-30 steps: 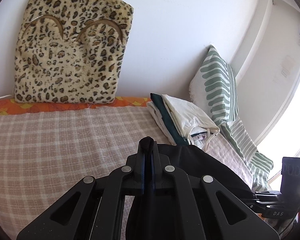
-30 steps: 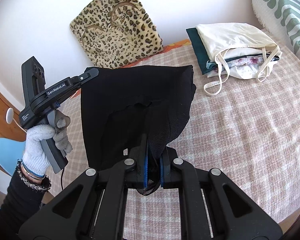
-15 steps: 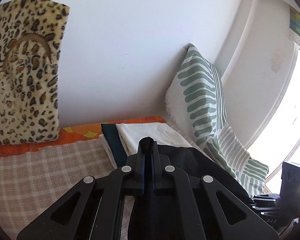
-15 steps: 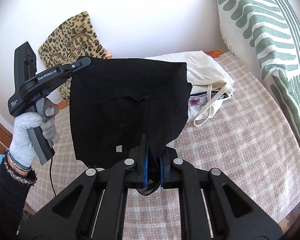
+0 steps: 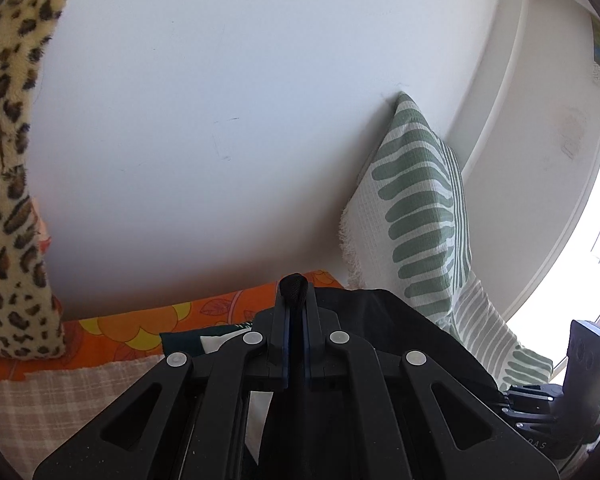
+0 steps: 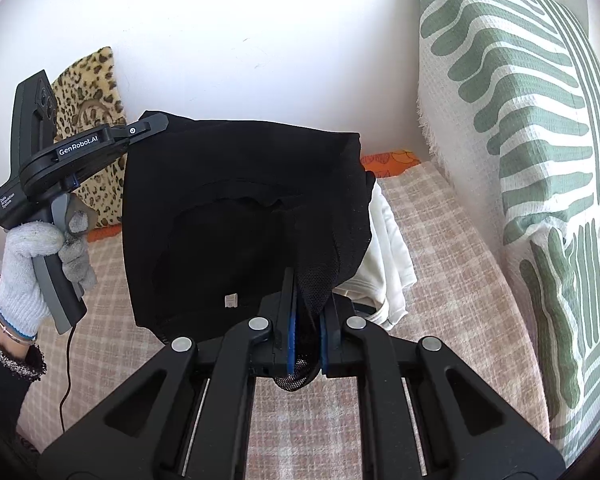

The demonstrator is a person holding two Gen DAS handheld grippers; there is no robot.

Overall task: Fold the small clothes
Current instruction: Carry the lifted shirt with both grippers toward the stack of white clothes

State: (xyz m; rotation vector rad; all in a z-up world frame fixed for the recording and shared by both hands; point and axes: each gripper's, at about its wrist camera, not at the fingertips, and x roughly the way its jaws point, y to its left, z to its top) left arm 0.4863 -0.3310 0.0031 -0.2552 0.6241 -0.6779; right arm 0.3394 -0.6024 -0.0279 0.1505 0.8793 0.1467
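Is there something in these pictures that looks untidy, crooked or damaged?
Nothing looks damaged. The black garment hangs unevenly: the right gripper pinches a bunched fold low down, while the left gripper holds a corner higher up.

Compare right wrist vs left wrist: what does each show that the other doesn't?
Right wrist only: the gloved hand holding the left hand-held gripper, and the black garment hanging spread between both grippers. Left wrist only: the bright window and the right hand-held gripper's body at the frame edge. Both: each gripper shut on the garment, leopard cushion, green-striped pillow, checked bedcover.
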